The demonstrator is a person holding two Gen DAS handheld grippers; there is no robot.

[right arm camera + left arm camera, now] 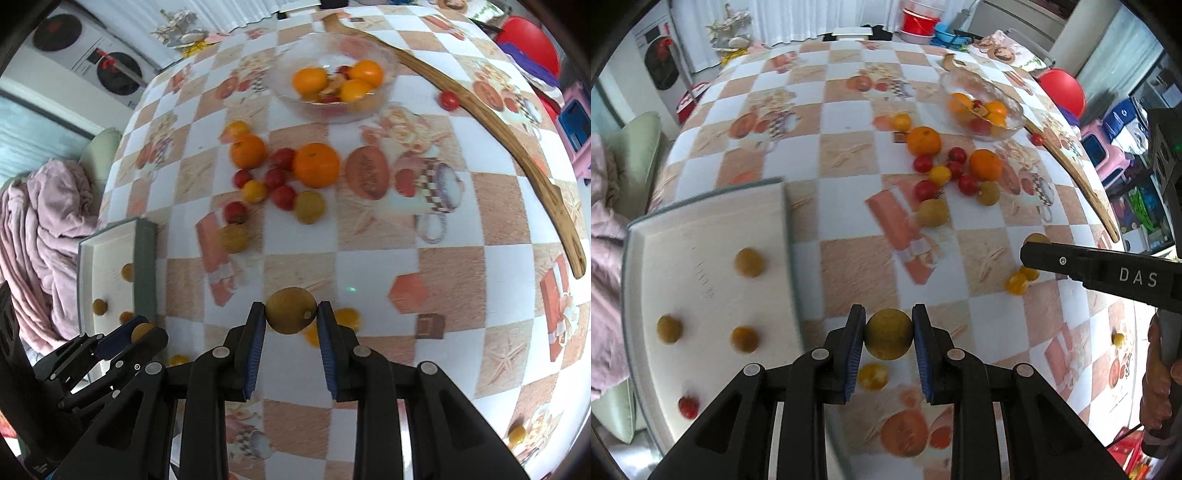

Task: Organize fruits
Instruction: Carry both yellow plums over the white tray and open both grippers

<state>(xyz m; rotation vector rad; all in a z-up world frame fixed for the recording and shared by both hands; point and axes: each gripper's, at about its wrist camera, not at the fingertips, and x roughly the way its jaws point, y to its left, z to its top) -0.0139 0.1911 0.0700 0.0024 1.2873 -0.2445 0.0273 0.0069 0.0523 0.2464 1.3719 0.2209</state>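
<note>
My left gripper (888, 326) is shut on a round yellow-green fruit (888, 334), just right of a white tray (713, 229) that carries three olive fruits and a red tomato (688, 407). My right gripper (291, 314) is shut on an olive-brown fruit (291, 310) above the checked tablecloth. In the left wrist view the right gripper (1034, 254) reaches in from the right. In the right wrist view the left gripper (142, 332) sits at lower left beside the tray (107, 258). Loose oranges (923, 140), red tomatoes (967, 184) and yellow fruits (1016, 283) lie mid-table.
A glass bowl (388, 62) with oranges and small tomatoes stands at the far side. A long curved wooden stick (498, 122) lies along the right of the table, with a red tomato (449, 99) beside it. A pink blanket (44, 229) lies past the table's left edge.
</note>
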